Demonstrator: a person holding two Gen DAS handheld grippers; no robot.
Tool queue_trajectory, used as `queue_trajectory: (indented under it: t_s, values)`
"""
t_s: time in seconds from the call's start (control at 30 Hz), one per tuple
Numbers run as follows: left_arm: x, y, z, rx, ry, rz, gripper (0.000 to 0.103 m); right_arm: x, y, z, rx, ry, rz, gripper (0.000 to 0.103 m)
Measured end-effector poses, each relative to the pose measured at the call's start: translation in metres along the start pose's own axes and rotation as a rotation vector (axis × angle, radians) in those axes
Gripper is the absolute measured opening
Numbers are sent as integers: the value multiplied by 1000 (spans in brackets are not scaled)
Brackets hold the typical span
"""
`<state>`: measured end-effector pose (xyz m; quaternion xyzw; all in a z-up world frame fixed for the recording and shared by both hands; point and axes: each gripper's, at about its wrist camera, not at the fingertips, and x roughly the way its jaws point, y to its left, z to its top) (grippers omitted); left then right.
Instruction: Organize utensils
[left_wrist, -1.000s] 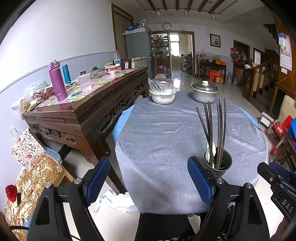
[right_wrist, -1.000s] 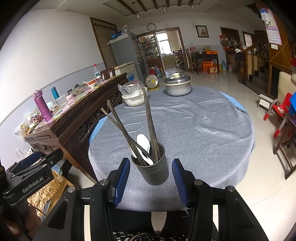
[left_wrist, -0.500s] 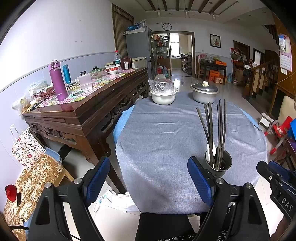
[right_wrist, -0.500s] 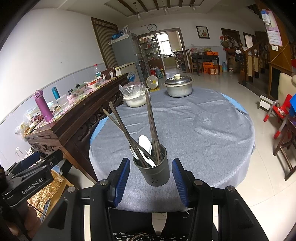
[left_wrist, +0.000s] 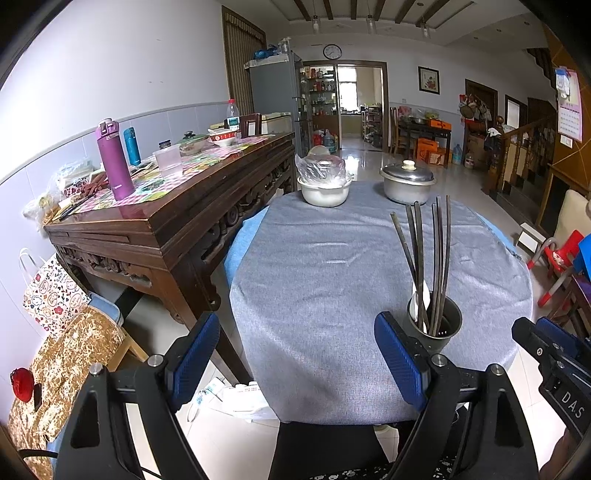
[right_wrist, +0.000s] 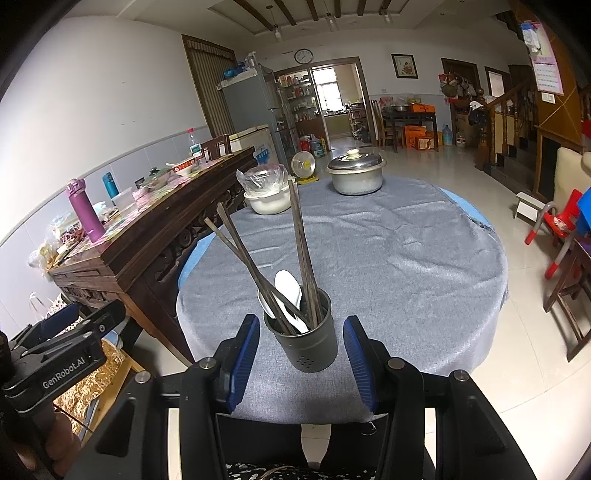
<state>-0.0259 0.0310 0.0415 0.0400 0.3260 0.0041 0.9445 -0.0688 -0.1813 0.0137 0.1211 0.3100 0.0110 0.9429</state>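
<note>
The dark grey perforated metal utensil cup (right_wrist: 306, 338) stands near the front edge of the round table under its grey cloth (right_wrist: 399, 258), and it sits squarely ahead of the right gripper (right_wrist: 301, 363), framed between the two blue-padded fingers (right_wrist: 242, 363). A sliver of cloth shows on either side of the cup in the right wrist view, so the pads look apart from its wall and the jaws stand part-open around it, gripping nothing; the lens bends things here, so the left pad could be nearer than it seems.

The cup's long axis is upright. From it rise several dark wooden chopsticks (right_wrist: 301, 240): some lean far and to the left, the others stand close to vertical. A white plastic spoon (right_wrist: 290, 297) lies tilted among them.

In the left wrist view the left gripper (left_wrist: 299, 363) is spread wide and empty, aimed at bare cloth, with the cup just off to the right of its right finger. The right hand is therefore the nearer one and already lined up. My judgement is that any next move on the cup falls to it: a straight close on the wall, or a reach upward to the chopstick tops, which stand above the pads.
</note>
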Motion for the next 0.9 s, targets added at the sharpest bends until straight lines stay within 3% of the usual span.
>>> queue_trajectory:
  t_s: [0.6,0.9]
  values:
    - [5,-1,1,1,10,1,86,3,0,2,0,1,6,51]
    - [34,-4,7,-1,50,-14,86,28,-20,12,37,20,-31,51]
